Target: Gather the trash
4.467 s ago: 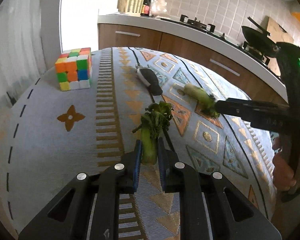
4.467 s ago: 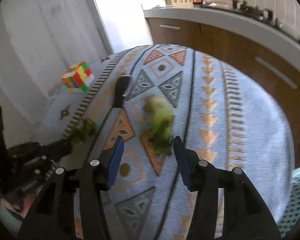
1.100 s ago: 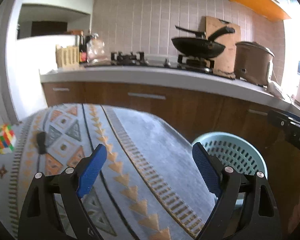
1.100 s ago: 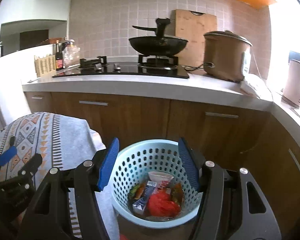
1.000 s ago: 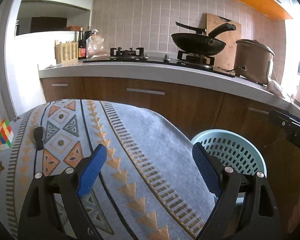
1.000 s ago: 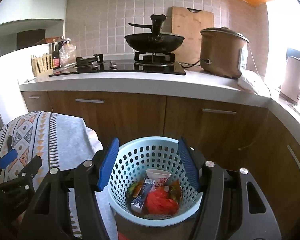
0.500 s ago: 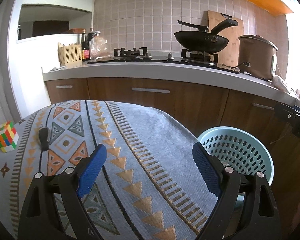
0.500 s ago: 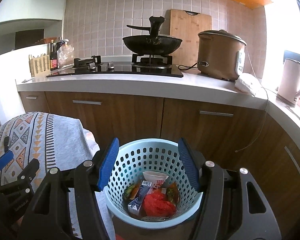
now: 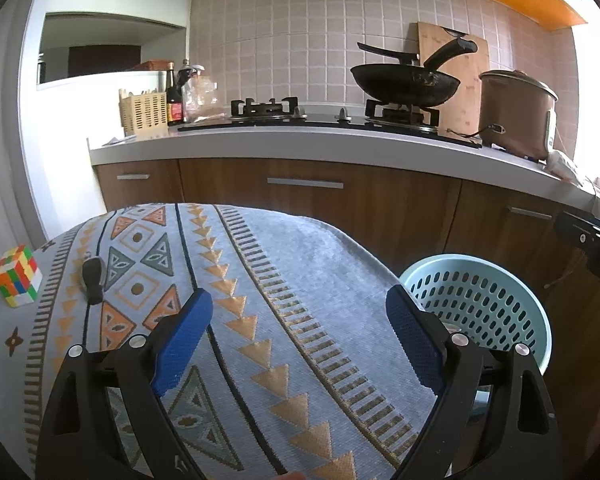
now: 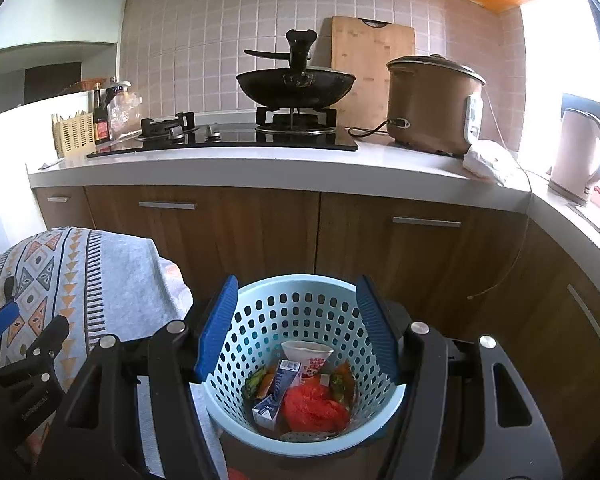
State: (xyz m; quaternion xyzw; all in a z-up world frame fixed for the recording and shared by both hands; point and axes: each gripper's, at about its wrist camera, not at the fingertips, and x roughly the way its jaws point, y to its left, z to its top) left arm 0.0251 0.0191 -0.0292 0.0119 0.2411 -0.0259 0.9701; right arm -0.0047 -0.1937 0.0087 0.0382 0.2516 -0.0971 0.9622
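Both vegetable scraps have left the patterned cloth (image 9: 300,280). Rubik's cube (image 9: 17,281) remains. Left gripper (image 9: 300,340) and right gripper (image 10: 296,322) hover spread over the laundry-style basket (image 10: 304,296).

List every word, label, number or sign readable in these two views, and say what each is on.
Nothing can be read with confidence.
Left gripper body, lower left of the right wrist view: small white lettering, too blurred to read.
Small carton in the blue basket: a barcode, digits too small.
White cup in the basket: red print, illegible.
Dark bottle on the counter: red label, too small.
Right gripper: no text visible.
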